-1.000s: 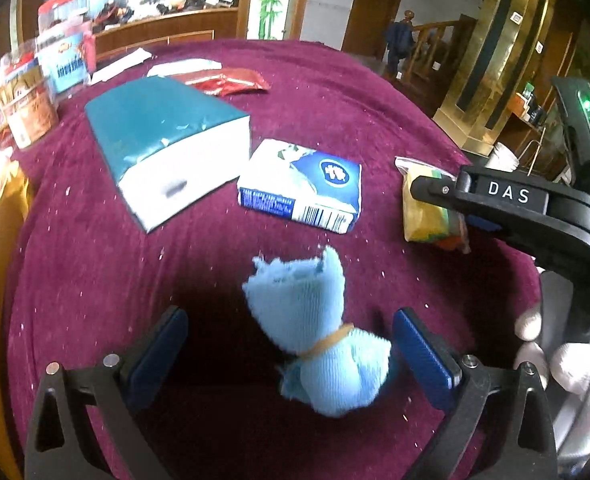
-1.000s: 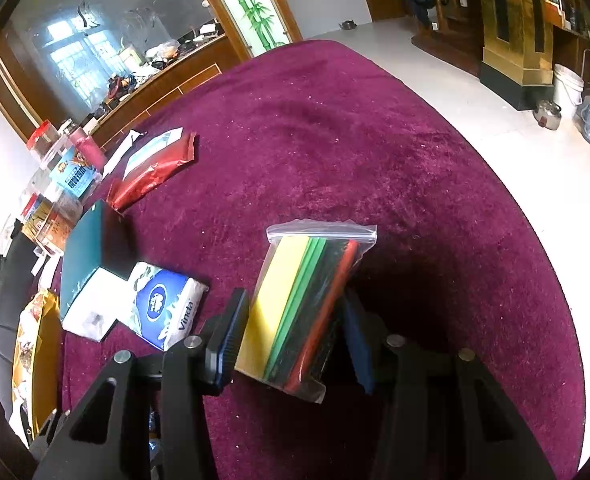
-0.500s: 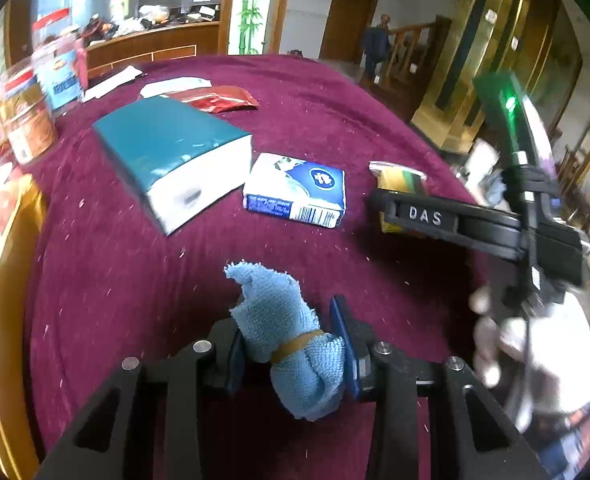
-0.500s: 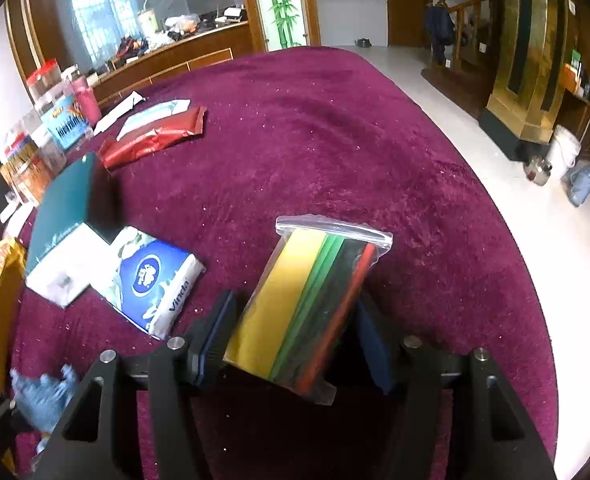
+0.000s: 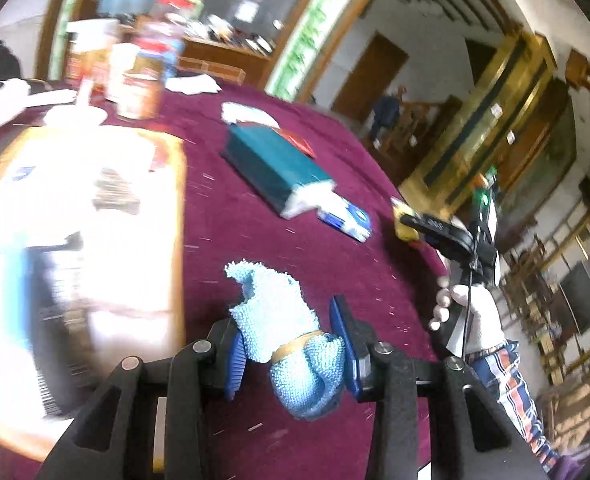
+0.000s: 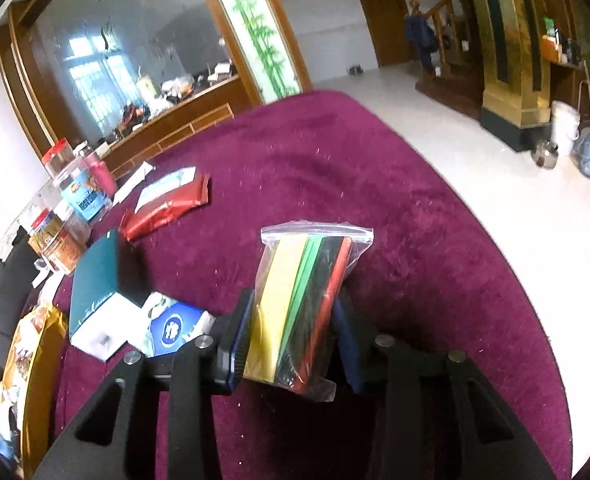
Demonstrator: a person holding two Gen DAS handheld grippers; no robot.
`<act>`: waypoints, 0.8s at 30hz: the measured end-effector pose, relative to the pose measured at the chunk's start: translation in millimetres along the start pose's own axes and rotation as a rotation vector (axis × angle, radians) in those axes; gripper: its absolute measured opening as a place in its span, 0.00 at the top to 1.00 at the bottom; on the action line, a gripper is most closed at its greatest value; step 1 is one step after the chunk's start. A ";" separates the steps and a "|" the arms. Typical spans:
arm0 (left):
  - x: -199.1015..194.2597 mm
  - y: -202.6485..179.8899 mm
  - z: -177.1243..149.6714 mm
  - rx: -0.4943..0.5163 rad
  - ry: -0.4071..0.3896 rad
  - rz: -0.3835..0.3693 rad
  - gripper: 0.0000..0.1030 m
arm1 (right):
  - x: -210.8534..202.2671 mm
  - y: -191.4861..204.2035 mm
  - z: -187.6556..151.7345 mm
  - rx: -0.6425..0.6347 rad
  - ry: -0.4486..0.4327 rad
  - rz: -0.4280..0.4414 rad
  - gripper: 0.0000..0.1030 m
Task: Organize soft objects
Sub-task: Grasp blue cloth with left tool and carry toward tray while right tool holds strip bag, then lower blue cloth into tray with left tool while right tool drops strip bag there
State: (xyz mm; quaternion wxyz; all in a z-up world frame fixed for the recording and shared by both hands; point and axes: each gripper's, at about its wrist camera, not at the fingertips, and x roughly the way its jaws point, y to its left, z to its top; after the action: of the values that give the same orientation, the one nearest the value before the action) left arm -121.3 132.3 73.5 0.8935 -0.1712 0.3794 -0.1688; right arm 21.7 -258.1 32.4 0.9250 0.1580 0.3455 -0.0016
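My left gripper [image 5: 291,344] is shut on a light blue cloth [image 5: 283,320] tied with a tan rubber band, held above the purple tablecloth [image 5: 255,220]. My right gripper [image 6: 293,332] is shut on a clear zip bag of coloured sheets [image 6: 303,300], yellow, green, black and red, lifted over the cloth. In the left wrist view the right gripper [image 5: 415,226] and its gloved hand [image 5: 467,312] are at the right table edge. A blue tissue pack [image 5: 345,220] lies beside a teal box [image 5: 275,168]; both also show in the right wrist view, the pack [image 6: 175,328] beside the box [image 6: 99,284].
A yellow-rimmed tray [image 5: 177,220] with bright, blurred contents fills the left of the left wrist view; it also shows at the left edge of the right wrist view [image 6: 43,364]. A red packet [image 6: 167,208] and snack jars [image 6: 71,220] stand at the back left. The table edge [image 6: 527,300] drops to the floor on the right.
My left gripper has lifted the blue cloth and swung left towards the tray. My right gripper still holds the zip bag, shifted slightly.
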 end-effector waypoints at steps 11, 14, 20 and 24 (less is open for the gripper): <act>-106.2 113.5 -6.8 -0.153 -0.213 0.196 0.60 | -39.9 3.7 -11.4 0.005 -0.074 0.003 0.64; -110.9 136.0 -12.2 -0.181 -0.217 0.227 0.60 | -56.4 15.0 -17.6 -0.011 -0.065 0.048 0.64; -102.8 155.6 -12.3 -0.213 -0.201 0.211 0.60 | -88.0 68.6 -27.9 -0.111 -0.043 0.175 0.64; -101.2 155.9 -6.0 -0.198 -0.196 0.202 0.60 | -97.1 114.7 -42.5 -0.198 -0.011 0.260 0.64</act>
State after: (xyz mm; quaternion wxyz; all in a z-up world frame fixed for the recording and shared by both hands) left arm -165.2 312.8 64.7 0.9173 -0.2349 0.3206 -0.0224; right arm -66.5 -147.0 97.7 0.9304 0.1096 0.3154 0.1511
